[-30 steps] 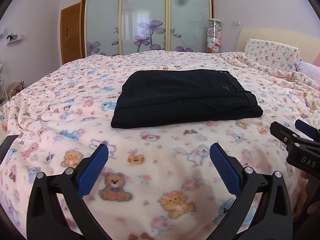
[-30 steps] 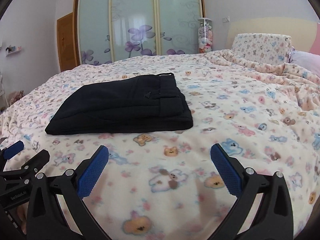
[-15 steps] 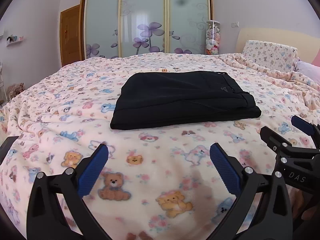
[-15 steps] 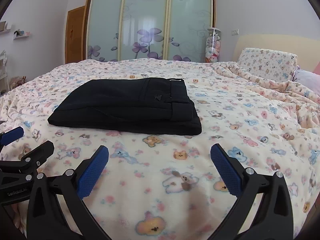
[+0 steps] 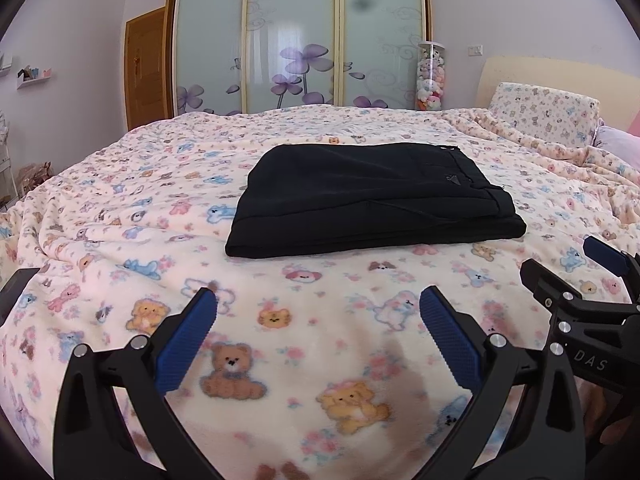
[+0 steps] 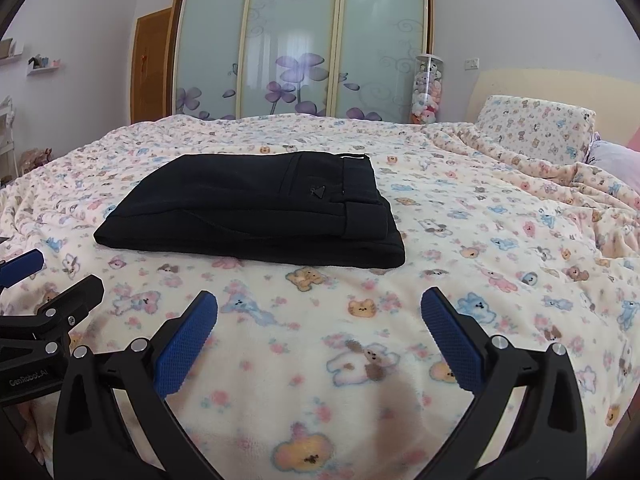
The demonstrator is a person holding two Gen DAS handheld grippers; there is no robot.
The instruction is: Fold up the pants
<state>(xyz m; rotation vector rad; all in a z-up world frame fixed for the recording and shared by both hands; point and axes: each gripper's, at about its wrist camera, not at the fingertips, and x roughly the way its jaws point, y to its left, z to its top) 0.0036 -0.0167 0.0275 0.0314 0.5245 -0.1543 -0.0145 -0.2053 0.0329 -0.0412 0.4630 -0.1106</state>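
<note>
Left tongs [image 5: 318,334] and right tongs [image 6: 319,336] both spread, empty, hovering over the bear-print blanket [image 5: 120,216]; folded black pants [image 5: 368,196] unmoved, right view now swung leftward

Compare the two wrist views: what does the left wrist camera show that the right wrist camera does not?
Only the left wrist view shows the right gripper from the side, with "DAS" printed on it. Only the right wrist view shows the left gripper from the side. Both share the folded black pants lying on the teddy-bear blanket, untouched, with each camera's own gripper open.
</note>
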